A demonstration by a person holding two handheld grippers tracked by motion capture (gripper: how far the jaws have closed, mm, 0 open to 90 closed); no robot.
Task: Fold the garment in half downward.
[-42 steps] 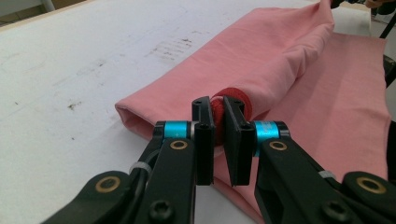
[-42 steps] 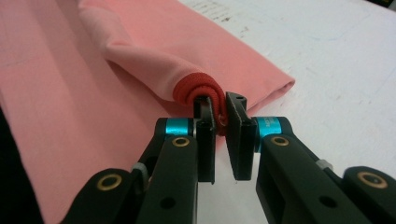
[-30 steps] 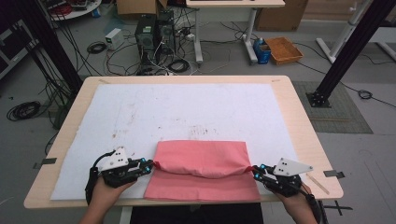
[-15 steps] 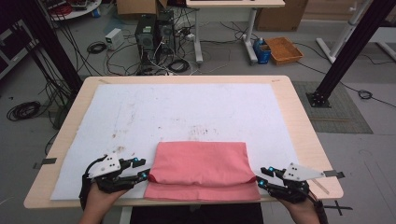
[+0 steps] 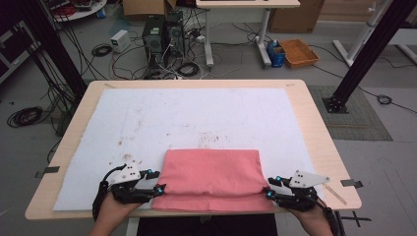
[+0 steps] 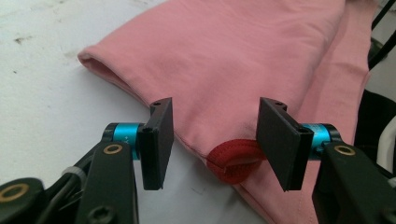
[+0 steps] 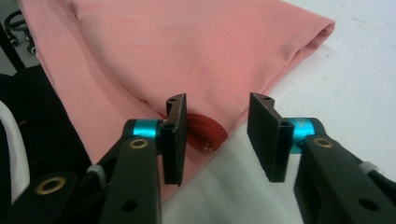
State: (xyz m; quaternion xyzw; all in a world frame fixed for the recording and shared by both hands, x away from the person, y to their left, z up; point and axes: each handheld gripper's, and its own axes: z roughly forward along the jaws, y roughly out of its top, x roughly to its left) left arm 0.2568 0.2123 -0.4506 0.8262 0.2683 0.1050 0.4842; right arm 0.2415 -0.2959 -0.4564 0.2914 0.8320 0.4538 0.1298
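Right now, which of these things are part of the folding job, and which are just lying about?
In the job:
pink cloth
left gripper
right gripper
white mat

Lying about:
orange tray
computer tower
floor cables

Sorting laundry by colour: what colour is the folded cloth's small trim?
Red trim on the pink cloth, clearest in the left gripper view.

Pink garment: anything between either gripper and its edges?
Nothing visible. The left gripper and right gripper both stand open right at the folded pink garment, a red cuff between the left jaws.
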